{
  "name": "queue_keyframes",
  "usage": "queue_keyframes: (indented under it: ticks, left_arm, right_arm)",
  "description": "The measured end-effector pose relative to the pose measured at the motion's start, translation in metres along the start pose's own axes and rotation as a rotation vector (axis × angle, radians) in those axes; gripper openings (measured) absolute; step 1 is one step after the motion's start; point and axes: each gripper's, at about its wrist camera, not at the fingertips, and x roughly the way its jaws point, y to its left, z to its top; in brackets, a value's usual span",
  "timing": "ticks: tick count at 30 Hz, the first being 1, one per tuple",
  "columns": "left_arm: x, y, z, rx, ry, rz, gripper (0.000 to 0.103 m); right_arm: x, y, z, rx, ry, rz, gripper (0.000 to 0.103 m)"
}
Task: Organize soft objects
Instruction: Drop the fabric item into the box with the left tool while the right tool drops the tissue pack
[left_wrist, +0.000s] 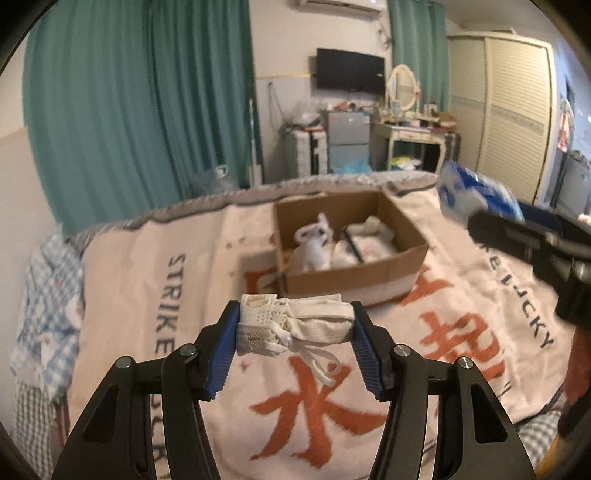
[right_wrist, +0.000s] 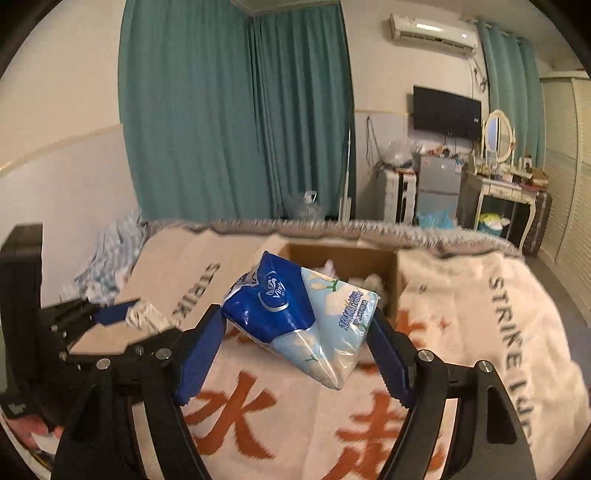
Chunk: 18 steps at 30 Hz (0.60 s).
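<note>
My left gripper (left_wrist: 295, 321) is shut on a bundle of white face masks (left_wrist: 295, 323) with loose ear loops, held above the bed. My right gripper (right_wrist: 299, 321) is shut on a blue and white tissue pack (right_wrist: 299, 317), held tilted above the blanket. That pack (left_wrist: 476, 194) and the right gripper show at the right of the left wrist view. An open cardboard box (left_wrist: 406, 254) stands ahead on the bed with white soft items (left_wrist: 314, 247) inside. It shows behind the pack in the right wrist view (right_wrist: 397, 291). The left gripper with the masks (right_wrist: 144, 315) shows at the left there.
A pink blanket (left_wrist: 147, 280) with orange characters and "STRIKE LUCKY" lettering covers the bed. Checked blue bedding (left_wrist: 51, 295) is bunched at the left. Beyond the bed stand teal curtains (left_wrist: 147, 110), a small fridge (left_wrist: 349, 142), a dressing table (left_wrist: 410, 136) and a wardrobe (left_wrist: 509, 118).
</note>
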Motion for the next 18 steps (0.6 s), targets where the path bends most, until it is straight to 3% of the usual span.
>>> queue_keyframes:
  ticks: [8, 13, 18]
  left_arm:
    - [0.048, -0.021, 0.049, 0.016, -0.026, -0.019, 0.057]
    - [0.1, -0.024, 0.071, 0.006, -0.006, -0.031, 0.057]
    - [0.158, -0.019, 0.077, -0.01, 0.044, -0.034, 0.057]
  right_arm:
    - [0.032, -0.054, 0.055, 0.019, -0.039, -0.015, 0.076]
    - [0.092, -0.075, 0.074, 0.005, 0.0, -0.011, 0.076]
    - [0.164, -0.091, 0.072, 0.04, 0.065, 0.014, 0.076]
